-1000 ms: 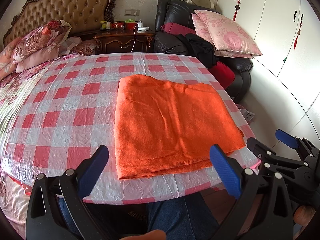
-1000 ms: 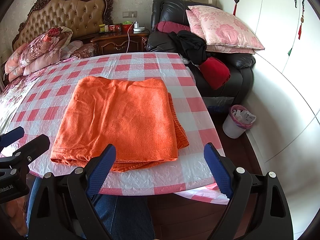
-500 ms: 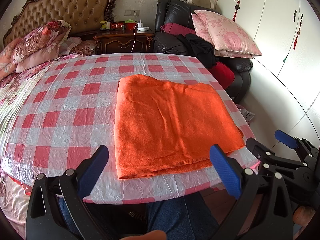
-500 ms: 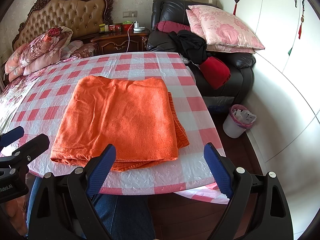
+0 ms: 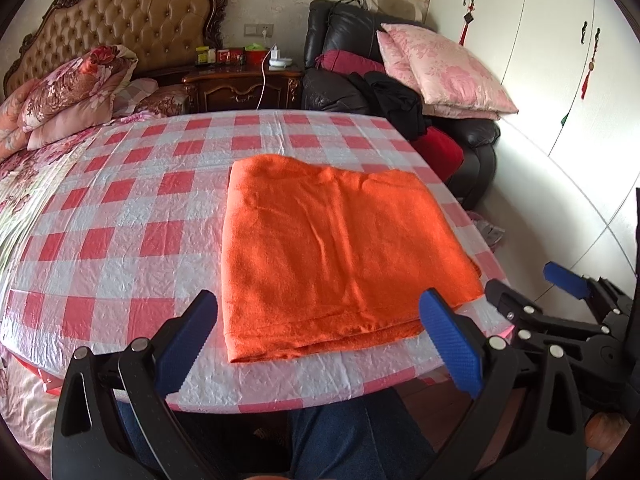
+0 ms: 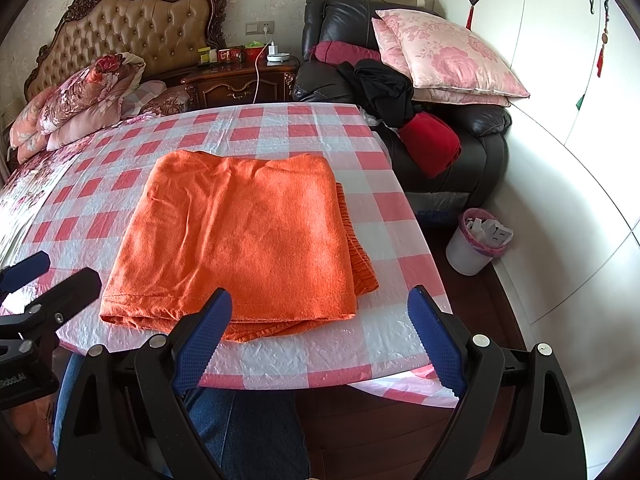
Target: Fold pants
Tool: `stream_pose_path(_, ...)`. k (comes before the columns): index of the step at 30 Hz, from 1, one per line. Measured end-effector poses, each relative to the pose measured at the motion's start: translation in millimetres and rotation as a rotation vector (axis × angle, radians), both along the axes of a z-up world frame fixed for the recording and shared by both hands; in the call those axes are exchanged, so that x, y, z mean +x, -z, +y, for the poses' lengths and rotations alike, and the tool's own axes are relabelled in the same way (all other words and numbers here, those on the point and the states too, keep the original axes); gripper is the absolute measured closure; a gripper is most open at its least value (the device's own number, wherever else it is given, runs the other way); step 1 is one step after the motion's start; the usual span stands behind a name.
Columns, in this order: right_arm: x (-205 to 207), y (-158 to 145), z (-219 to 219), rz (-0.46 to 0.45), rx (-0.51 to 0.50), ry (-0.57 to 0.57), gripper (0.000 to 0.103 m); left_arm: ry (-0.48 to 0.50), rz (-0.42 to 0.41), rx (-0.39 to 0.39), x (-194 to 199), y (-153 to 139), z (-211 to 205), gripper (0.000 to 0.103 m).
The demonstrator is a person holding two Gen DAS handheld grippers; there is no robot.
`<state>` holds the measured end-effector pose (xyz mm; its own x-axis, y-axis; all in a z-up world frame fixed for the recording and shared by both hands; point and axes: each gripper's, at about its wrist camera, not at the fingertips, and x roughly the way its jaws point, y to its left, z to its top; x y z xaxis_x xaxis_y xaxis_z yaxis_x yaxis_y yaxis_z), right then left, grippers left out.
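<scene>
The orange pants (image 5: pixel 336 248) lie folded into a flat rectangle on the red-and-white checked table (image 5: pixel 120 208), near its front right edge. They also show in the right wrist view (image 6: pixel 244 240), with a ribbed waistband sticking out on the right. My left gripper (image 5: pixel 320 344) is open and empty, held back from the table's front edge. My right gripper (image 6: pixel 316 340) is open and empty, also short of the front edge. Each gripper shows in the other's view: the right one (image 5: pixel 560 300) and the left one (image 6: pixel 36 276).
A bed with floral pillows (image 5: pixel 68 96) lies at the left. A nightstand (image 5: pixel 244 84) stands behind the table. A black armchair with pink cushions (image 5: pixel 436 64) and clothes is at the back right. A white bin (image 6: pixel 476 240) stands on the floor at the right. My knees (image 6: pixel 240 432) are below the table edge.
</scene>
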<state>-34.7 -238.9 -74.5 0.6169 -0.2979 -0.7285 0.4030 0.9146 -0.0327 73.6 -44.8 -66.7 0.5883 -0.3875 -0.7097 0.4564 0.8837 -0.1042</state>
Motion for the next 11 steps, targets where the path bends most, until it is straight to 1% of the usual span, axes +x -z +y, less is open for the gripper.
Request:
stream_pose_path(3,-2.5,4.1,0.6,0.005,0.003,0.010,0.017,0.024,0.028,-0.016,5.4,4.4,-3.3,0.002)
stream_pose_path(5,-3.6,6.7,-0.9,0.007,0.002,0.017,0.017,0.055,0.079,-0.054,11.2,7.5,-1.2,0.002)
stream_pose_path(6,-3.3,8.2,-1.4,0.011,0.005,0.022,0.017,0.058,0.080,-0.065,12.1,7.0,1.0,0.002)
stream_pose_path(8,-1.4,11.7,-2.7,0.015,0.011,0.027,0.017,0.046,0.050,-0.068,12.6,4.2,8.3,0.002)
stream_pose_path(11,1.8,14.9,0.2,0.021,0.011,0.025,0.017,0.002,0.024,-0.078,22.6,1.5,38.5,0.002)
